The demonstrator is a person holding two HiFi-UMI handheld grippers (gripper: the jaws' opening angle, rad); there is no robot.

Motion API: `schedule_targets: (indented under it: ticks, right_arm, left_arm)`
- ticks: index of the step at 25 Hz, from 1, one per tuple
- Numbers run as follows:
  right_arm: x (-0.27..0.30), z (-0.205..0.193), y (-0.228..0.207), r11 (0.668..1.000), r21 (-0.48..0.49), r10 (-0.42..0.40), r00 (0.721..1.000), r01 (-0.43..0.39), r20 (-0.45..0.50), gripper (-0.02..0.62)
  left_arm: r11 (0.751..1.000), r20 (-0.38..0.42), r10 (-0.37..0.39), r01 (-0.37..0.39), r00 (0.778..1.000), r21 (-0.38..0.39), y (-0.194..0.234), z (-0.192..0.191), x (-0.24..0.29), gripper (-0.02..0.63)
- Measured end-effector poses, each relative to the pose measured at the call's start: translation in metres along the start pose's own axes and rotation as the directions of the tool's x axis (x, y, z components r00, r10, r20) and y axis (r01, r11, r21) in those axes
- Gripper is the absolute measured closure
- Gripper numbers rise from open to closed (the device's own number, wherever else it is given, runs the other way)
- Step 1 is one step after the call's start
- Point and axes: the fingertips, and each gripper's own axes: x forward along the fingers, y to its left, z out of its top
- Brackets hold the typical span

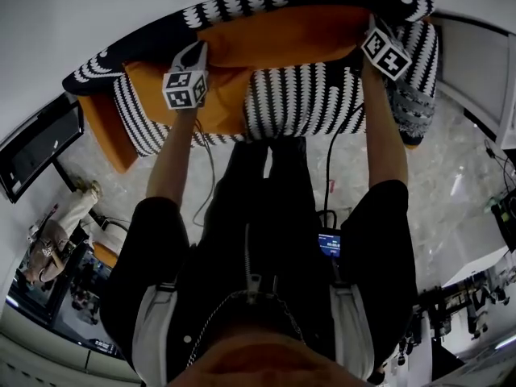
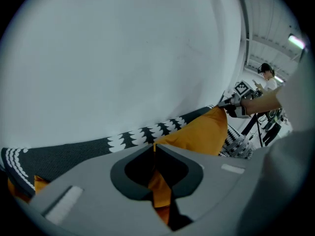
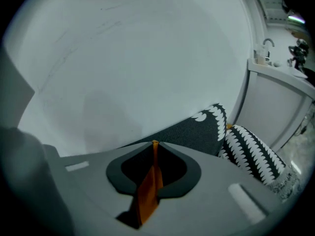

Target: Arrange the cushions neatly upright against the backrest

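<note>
Long orange fabric cushion (image 1: 282,37) stands along the black-and-white patterned sofa backrest (image 1: 242,5), top edge near its rim. Left gripper (image 1: 196,52) and right gripper (image 1: 372,24) each pinch an upper corner. Pale wall (image 1: 121,6) close behind; striped cushion (image 1: 415,71) crowds right end.

I see soft, cool indoor light, rather dim and even. All three views are fisheye: lines bow outward, and black corners ring both gripper views. A ceiling lamp (image 2: 296,41) glares at the left gripper view's upper right. The pale wall (image 3: 123,58) looks flat, faintly shadowed. The left gripper (image 2: 154,149), close to the lens, is soft-edged.
</note>
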Motion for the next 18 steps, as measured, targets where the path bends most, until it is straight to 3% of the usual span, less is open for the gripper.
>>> schedule_targets:
  ticks: [9,16,18]
  right_arm:
    - [-0.002,0.023,-0.071,0.991,0.102,-0.093,0.995,0.089,0.041,0.56]
    - [0.004,0.026,-0.068,0.984,0.169,-0.066,0.995,0.052,0.079,0.56]
    - [0.0,0.029,-0.067,0.987,0.153,-0.071,0.993,0.057,0.09,0.528]
  left_arm:
    - [0.99,0.002,-0.136,0.136,0.991,0.022,-0.074,0.016,0.02,0.581]
    - [0.993,0.005,-0.117,0.117,0.993,0.023,-0.065,0.02,0.025,0.574]
    - [0.994,0.023,-0.11,0.11,0.994,0.014,-0.063,0.023,0.022,0.548]
